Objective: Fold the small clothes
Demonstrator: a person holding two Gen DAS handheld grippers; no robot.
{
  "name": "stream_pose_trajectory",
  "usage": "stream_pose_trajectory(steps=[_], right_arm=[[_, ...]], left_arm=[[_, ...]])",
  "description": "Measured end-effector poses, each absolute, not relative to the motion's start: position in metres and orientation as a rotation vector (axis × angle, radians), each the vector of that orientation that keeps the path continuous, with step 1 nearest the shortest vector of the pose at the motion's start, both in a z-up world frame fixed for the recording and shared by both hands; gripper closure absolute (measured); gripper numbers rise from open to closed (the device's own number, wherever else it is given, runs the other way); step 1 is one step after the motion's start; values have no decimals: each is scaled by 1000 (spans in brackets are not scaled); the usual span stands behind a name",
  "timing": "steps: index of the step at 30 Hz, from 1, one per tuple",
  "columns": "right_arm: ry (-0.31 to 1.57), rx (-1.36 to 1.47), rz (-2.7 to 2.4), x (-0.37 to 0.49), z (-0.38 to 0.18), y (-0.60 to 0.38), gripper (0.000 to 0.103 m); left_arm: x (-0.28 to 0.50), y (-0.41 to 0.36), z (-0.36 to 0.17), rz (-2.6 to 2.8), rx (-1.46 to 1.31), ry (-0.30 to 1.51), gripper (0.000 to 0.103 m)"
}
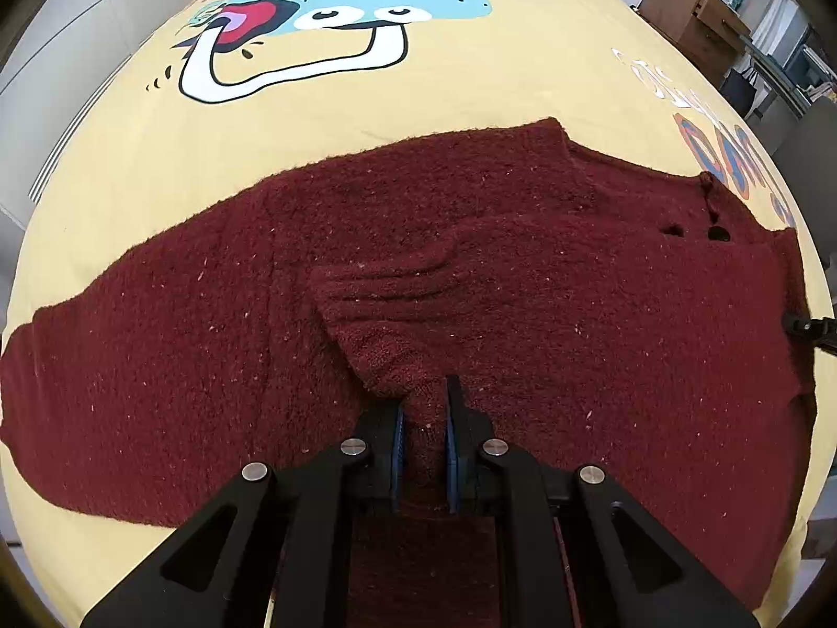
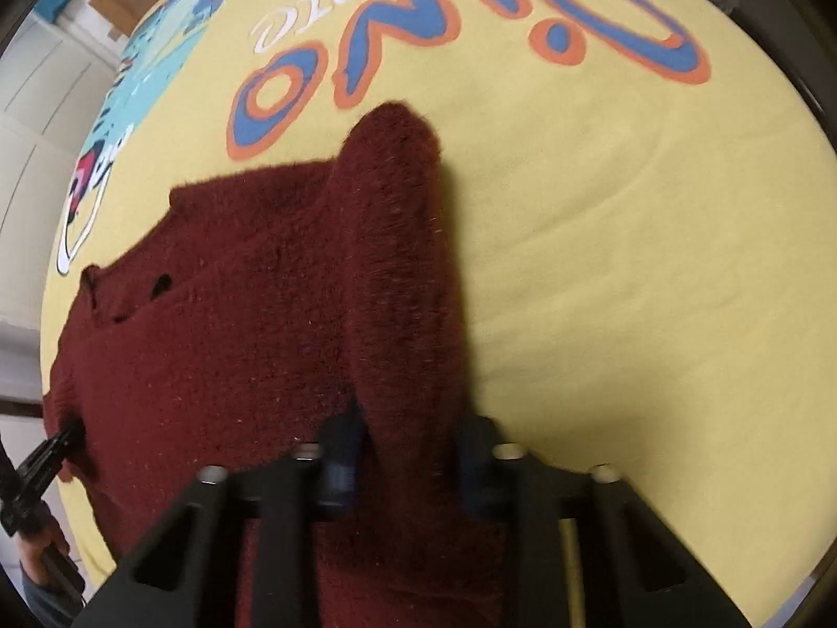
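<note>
A dark red knitted sweater lies spread on the yellow printed bed cover. My left gripper is shut on a raised fold of the sweater near its front edge. In the right wrist view the sweater lies to the left, and my right gripper is shut on a sleeve that rises in a ridge away from the fingers. The left gripper shows at the left edge of the right wrist view. The right gripper tip shows at the right edge of the left wrist view.
The cover carries a blue dinosaur print and big "DINO" letters. White cupboards stand on the left of the bed, and brown cabinets and shelves on the far right.
</note>
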State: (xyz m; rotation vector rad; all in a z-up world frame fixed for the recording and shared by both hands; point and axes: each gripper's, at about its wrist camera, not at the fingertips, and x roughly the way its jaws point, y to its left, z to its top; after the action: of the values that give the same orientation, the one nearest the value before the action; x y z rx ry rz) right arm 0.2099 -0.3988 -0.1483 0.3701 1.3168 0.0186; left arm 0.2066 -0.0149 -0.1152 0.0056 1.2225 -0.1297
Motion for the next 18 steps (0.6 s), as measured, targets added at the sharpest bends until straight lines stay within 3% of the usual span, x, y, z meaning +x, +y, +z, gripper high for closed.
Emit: stream_pose_trajectory(steps=[4, 11, 13, 16, 17, 18], right_arm=[[1233, 364, -16, 195, -129, -408, 86], [1284, 337, -30, 198, -151, -401, 82], [1280, 322, -25, 199, -149, -398, 70], [1252, 257, -58, 193, -135, -397, 29], [1226, 232, -62, 190, -126, -395, 25], [1195, 207, -64, 186, -116, -392, 23]], left_arm=[[209, -20, -113, -149, 9, 1208, 93], [212, -13, -128, -119, -35, 1213, 90], [211, -14, -125, -117, -15, 1205, 85], [211, -13, -118, -99, -19, 1220, 77], [213, -12, -115, -83, -18, 1217, 67], [214, -12, -108, -70, -10, 1202, 49]])
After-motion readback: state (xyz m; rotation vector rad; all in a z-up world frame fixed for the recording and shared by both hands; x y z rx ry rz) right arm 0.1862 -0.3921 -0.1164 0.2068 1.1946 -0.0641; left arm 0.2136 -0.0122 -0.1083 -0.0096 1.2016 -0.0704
